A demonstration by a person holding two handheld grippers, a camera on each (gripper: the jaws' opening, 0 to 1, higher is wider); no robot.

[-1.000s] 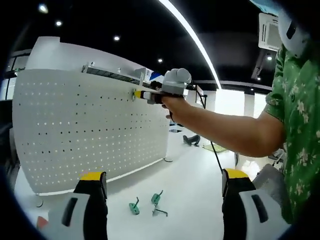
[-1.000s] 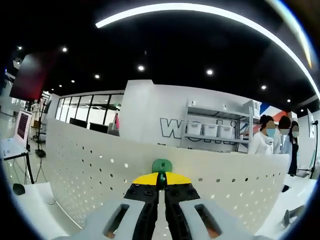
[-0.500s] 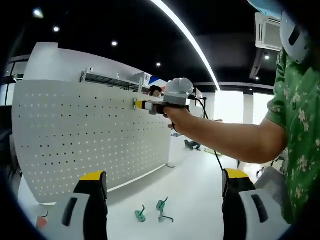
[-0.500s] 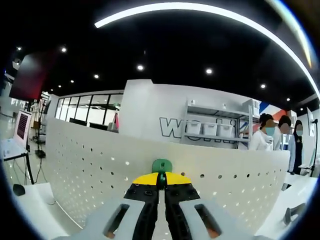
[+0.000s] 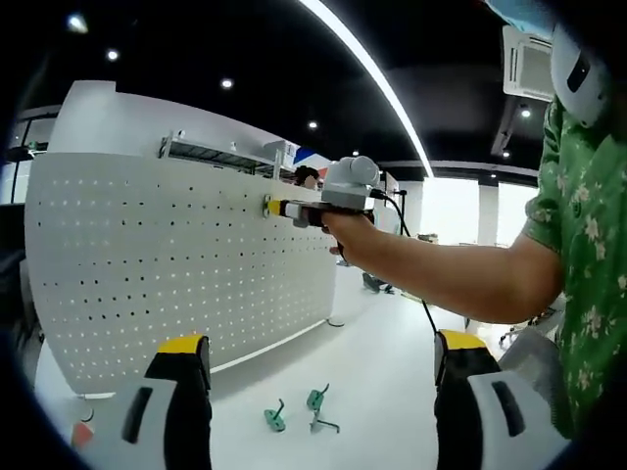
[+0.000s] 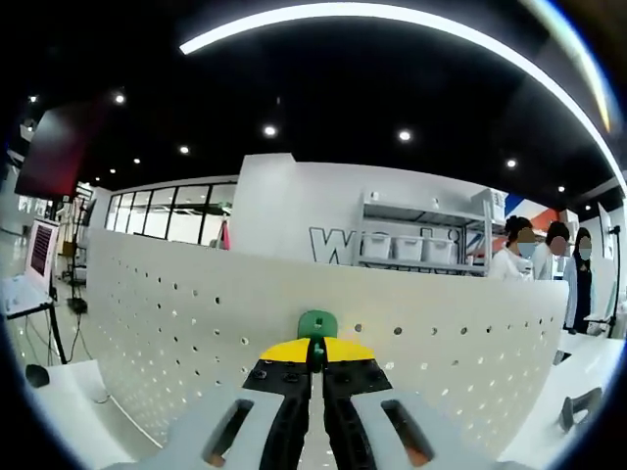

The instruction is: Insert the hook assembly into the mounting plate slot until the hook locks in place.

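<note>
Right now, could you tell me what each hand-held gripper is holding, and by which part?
The right hand-held gripper is shut on a green hook, pinching its lower end against the pegboard. The left hand-held gripper is open and holds nothing.

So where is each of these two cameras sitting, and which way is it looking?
Left gripper view: rides the open left gripper, facing the pegboard, spare hooks on the table; the person's arm holds the right gripper.
Right gripper view: rides the right gripper, shut on a green hook at the pegboard.
Shared: pegboard, right gripper.
</note>
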